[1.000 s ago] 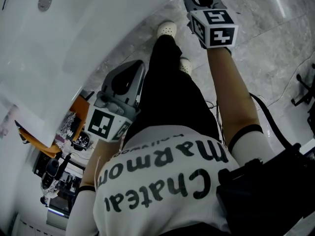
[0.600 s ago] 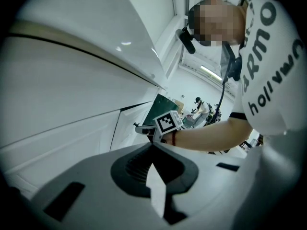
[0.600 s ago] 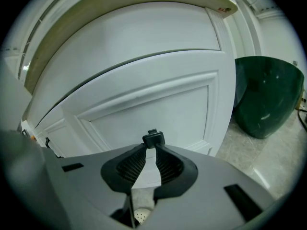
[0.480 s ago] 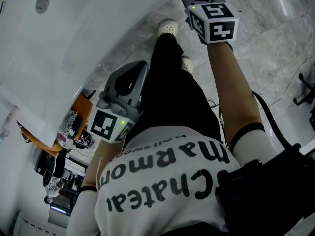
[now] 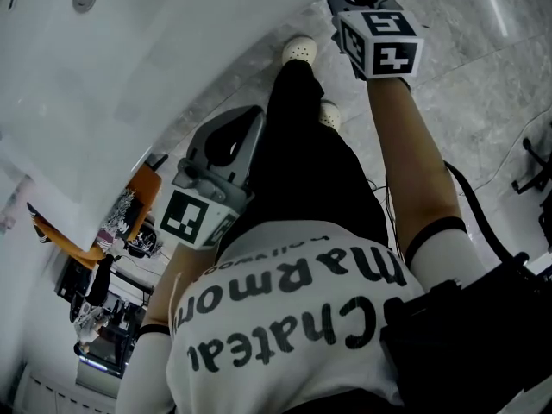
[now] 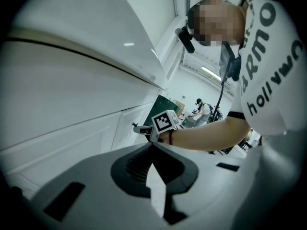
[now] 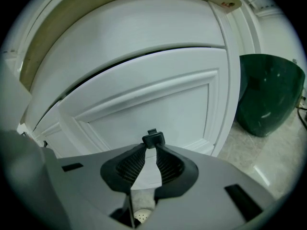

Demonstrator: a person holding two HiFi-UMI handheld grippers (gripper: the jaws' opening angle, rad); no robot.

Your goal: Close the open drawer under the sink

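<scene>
Drawer front [image 7: 144, 104]: white, panelled, under rim of sink countertop [image 7: 120, 4], looks nearly home; dark gap along top edge, wider toward left.
Drawer knob [image 7: 153, 139]: small, dark, between tips of right gripper [image 7: 152, 150]; jaws part-spread, just been opening, pads seem off it.
Risk: early release leaves drawer ajar; tips skid off small knob on push.
Left gripper [image 6: 153, 146]: pressed together, empty, apart from cabinet.

Head view looks steeply down the torso [image 5: 285, 317]; both gripper views closely face the white cabinet [image 7: 144, 99]
</scene>
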